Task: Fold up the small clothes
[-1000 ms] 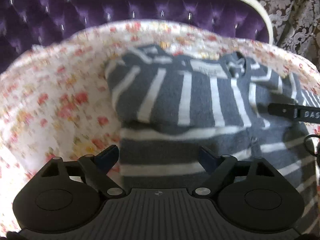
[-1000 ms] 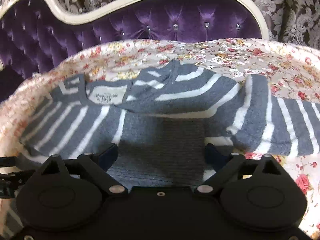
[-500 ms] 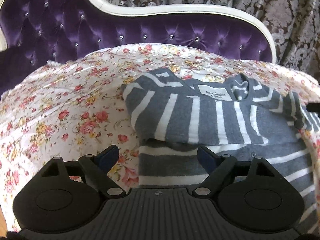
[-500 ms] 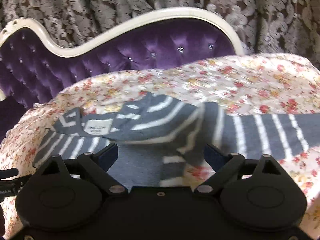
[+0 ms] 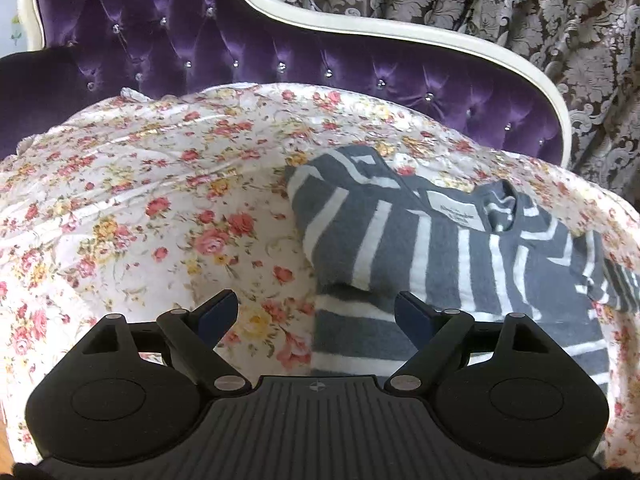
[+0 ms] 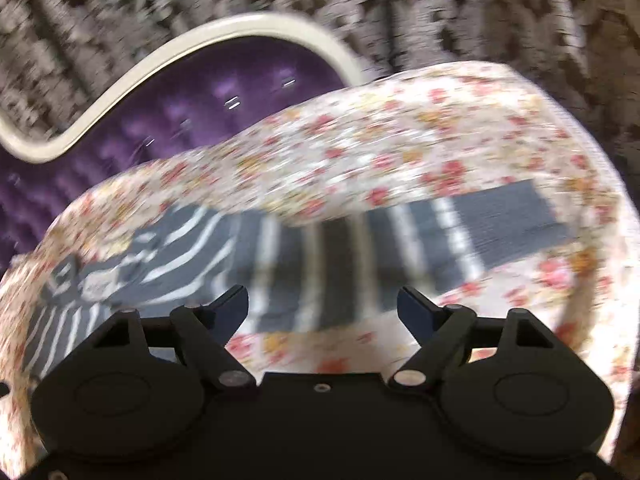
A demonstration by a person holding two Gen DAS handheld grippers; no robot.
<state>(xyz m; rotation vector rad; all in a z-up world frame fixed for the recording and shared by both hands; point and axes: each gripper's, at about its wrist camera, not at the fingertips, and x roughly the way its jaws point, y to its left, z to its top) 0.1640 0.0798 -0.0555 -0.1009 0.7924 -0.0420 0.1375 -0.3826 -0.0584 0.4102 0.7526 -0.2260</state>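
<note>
A grey sweater with white stripes (image 5: 420, 248) lies on the floral sheet (image 5: 160, 200), its left sleeve folded over the body and a white neck label (image 5: 454, 210) showing. My left gripper (image 5: 316, 312) is open and empty, above the sweater's left edge. In the blurred right wrist view the sweater (image 6: 280, 256) stretches from left to right, with one sleeve (image 6: 500, 228) laid out flat to the right. My right gripper (image 6: 322, 306) is open and empty, above the base of that sleeve.
A purple tufted headboard (image 5: 240, 48) with a white frame (image 5: 360, 28) stands behind the sheet. Patterned grey curtains (image 5: 520, 8) hang behind it. The sheet's right edge (image 6: 600, 184) drops off just past the sleeve's cuff.
Both grippers have pulled back and up from the sweater. The left one has swung left over bare sheet. The right one has swung right, and the outstretched sleeve has come into view.
</note>
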